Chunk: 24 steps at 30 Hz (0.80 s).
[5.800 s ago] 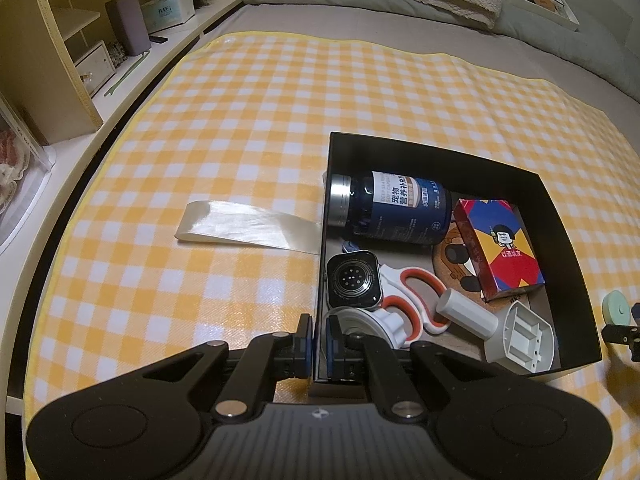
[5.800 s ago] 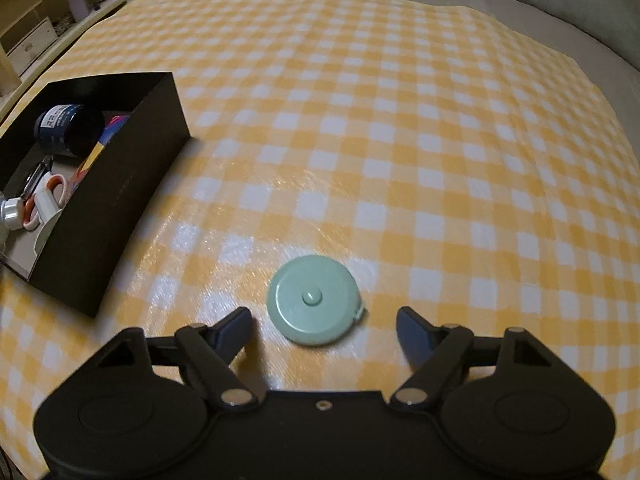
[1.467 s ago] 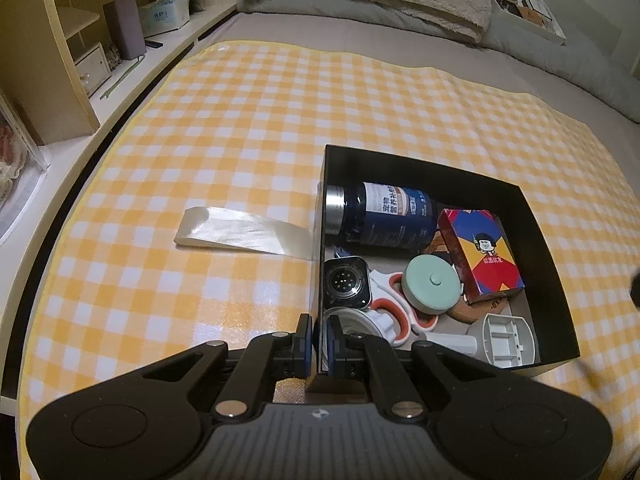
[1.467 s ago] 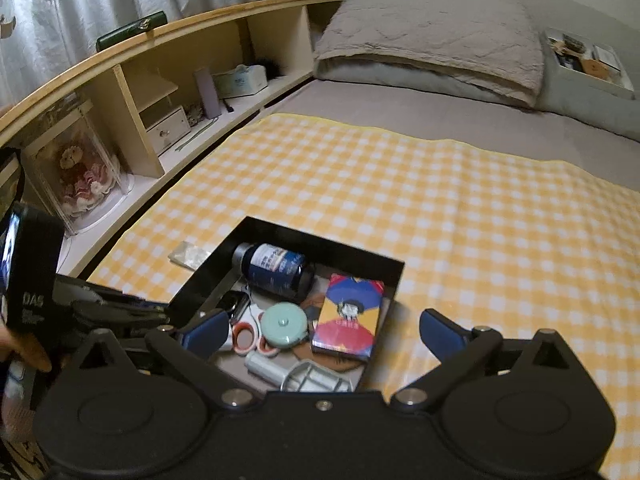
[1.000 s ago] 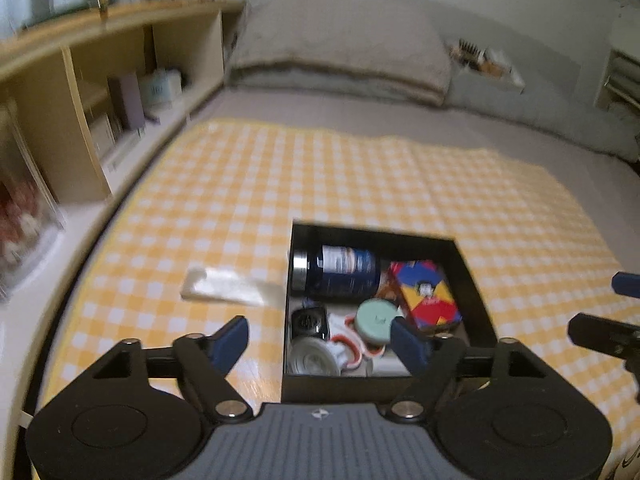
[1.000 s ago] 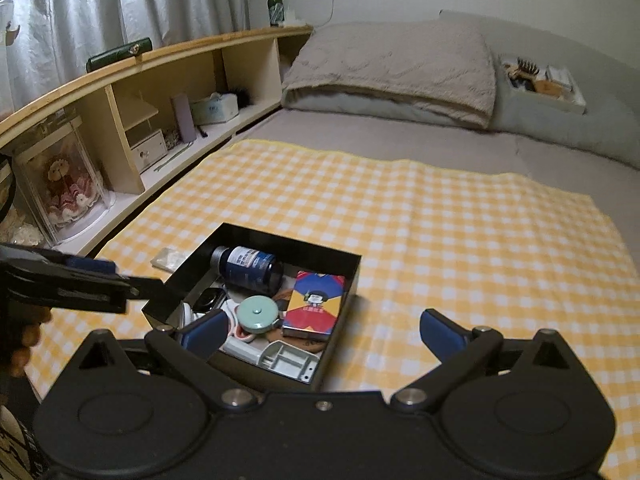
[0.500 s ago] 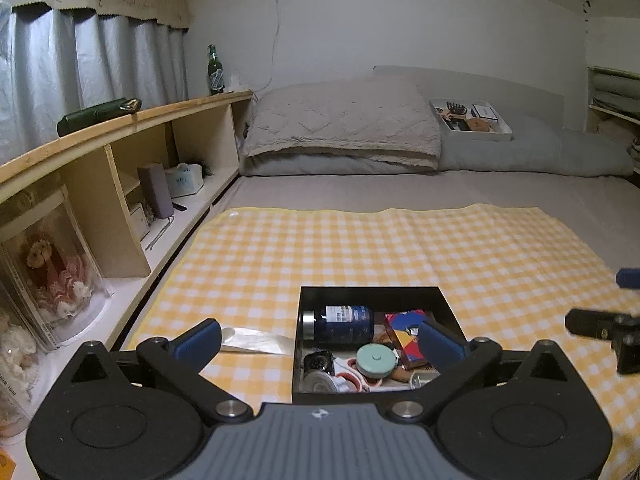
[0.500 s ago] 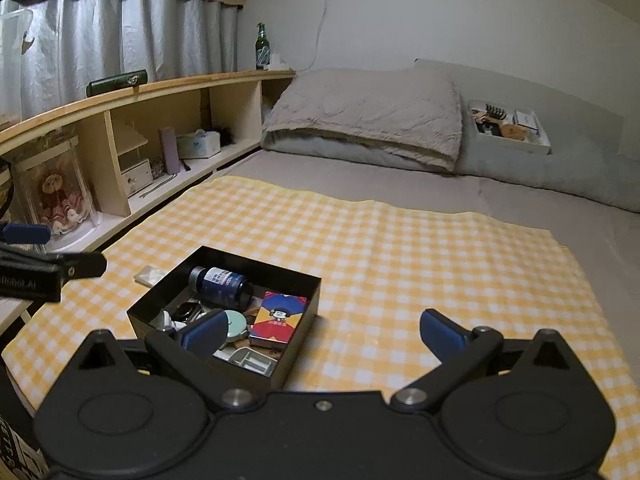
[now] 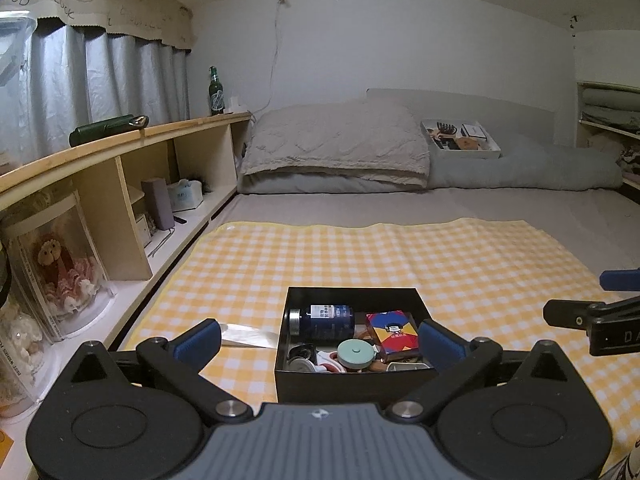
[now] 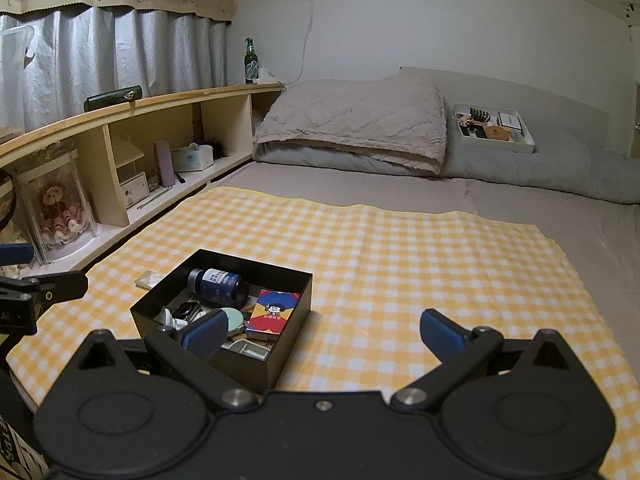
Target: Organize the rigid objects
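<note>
Both grippers, left [image 9: 318, 338] and right [image 10: 322, 330], are held wide apart and empty above the checked cloth [image 10: 400, 256]. Rigid objects (bottle [image 9: 326, 322], card box [image 9: 392, 330], tape measure [image 9: 356, 354]) are gathered in the black box [image 10: 296, 328]; only a clear wrapper [image 9: 250, 336] is left outside, so the task is judged nearly complete.

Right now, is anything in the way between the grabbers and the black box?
Nothing visible is. Both the left gripper and the right gripper are open and empty, held back above the checked cloth. The black box sits open-topped with only air in front of it.
</note>
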Each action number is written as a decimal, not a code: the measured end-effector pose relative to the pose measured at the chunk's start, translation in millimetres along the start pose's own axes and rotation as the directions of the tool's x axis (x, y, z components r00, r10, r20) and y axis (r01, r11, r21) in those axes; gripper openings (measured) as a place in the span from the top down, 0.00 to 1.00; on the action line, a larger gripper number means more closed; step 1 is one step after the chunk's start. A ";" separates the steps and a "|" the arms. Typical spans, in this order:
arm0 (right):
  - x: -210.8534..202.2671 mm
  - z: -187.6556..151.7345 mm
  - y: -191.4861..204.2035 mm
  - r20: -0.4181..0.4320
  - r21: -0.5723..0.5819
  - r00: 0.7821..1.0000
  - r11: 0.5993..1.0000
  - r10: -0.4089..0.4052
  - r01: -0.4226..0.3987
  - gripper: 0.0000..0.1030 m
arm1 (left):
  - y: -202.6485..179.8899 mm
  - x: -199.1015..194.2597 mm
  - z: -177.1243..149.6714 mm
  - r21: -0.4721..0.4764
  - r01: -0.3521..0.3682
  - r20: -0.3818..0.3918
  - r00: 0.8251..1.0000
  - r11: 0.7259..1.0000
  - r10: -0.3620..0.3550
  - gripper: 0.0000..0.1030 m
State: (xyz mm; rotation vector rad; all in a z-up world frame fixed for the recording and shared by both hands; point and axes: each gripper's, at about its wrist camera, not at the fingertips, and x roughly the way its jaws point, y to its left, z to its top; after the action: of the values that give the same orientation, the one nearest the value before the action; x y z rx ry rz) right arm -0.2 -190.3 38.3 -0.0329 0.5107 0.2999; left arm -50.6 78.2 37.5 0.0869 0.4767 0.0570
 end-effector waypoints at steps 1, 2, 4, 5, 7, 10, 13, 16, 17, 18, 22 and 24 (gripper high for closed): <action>-1.4 -1.3 0.3 0.002 0.001 1.000 1.000 -0.001 0.001 0.00 | -0.8 -0.5 -0.7 0.002 -0.002 0.002 1.000 1.000 0.002 0.00; -3.0 -2.6 0.5 0.004 0.002 1.000 1.000 -0.002 0.002 0.00 | -0.6 -0.4 -1.9 0.002 -0.006 0.004 1.000 1.000 0.006 0.00; -5.5 -4.6 0.5 0.011 0.006 1.000 1.000 -0.005 0.005 0.00 | 0.7 1.4 -5.4 -0.006 -0.014 0.000 1.000 1.000 0.014 0.00; -6.7 -5.5 1.0 0.013 0.007 1.000 1.000 -0.007 0.007 0.00 | 1.3 1.9 -6.8 -0.010 -0.017 -0.006 1.000 1.000 0.017 0.00; -8.6 -7.2 2.3 0.017 0.005 1.000 1.000 -0.011 0.011 0.00 | 1.4 2.6 -8.4 -0.015 -0.019 -0.013 1.000 1.000 0.018 0.00; -11.4 -10.6 5.6 0.026 -0.006 1.000 1.000 -0.016 0.016 0.00 | 0.0 1.5 -10.3 -0.009 -0.014 -0.010 1.000 1.000 0.014 0.00; -13.5 -13.3 9.0 0.033 -0.012 0.999 1.000 -0.014 0.014 0.00 | -1.6 0.3 -12.0 -0.003 -0.006 -0.011 1.000 1.000 0.006 0.00; -14.7 -14.2 10.7 0.038 -0.018 0.999 1.000 -0.012 0.013 0.00 | -2.4 -0.6 -12.8 0.002 0.001 -0.007 1.000 1.000 -0.001 0.00; -14.9 -13.9 10.4 0.039 -0.017 0.999 1.000 -0.014 0.015 0.00 | -3.3 -1.2 -12.8 0.004 0.005 -0.006 1.000 1.000 -0.005 0.00; -14.6 -13.6 9.5 0.039 -0.014 0.999 1.000 -0.017 0.017 0.00 | -3.8 -1.3 -12.8 0.006 0.007 -0.005 1.000 1.000 -0.007 0.00; -13.4 -13.2 7.8 0.036 0.000 0.999 1.000 -0.027 0.028 0.00 | -4.9 -1.0 -13.2 0.011 0.010 -0.005 1.000 1.000 -0.010 0.00; -13.4 -13.4 7.6 0.036 0.006 0.999 0.999 -0.031 0.031 0.00 | -4.5 -0.7 -13.6 0.013 0.011 -0.007 1.000 1.000 -0.011 0.00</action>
State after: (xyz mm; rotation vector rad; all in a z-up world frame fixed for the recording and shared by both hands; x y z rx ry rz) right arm -19.9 -188.2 33.5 -0.0303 0.4750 0.2681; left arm -57.3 74.6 25.4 0.0969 0.4841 0.0430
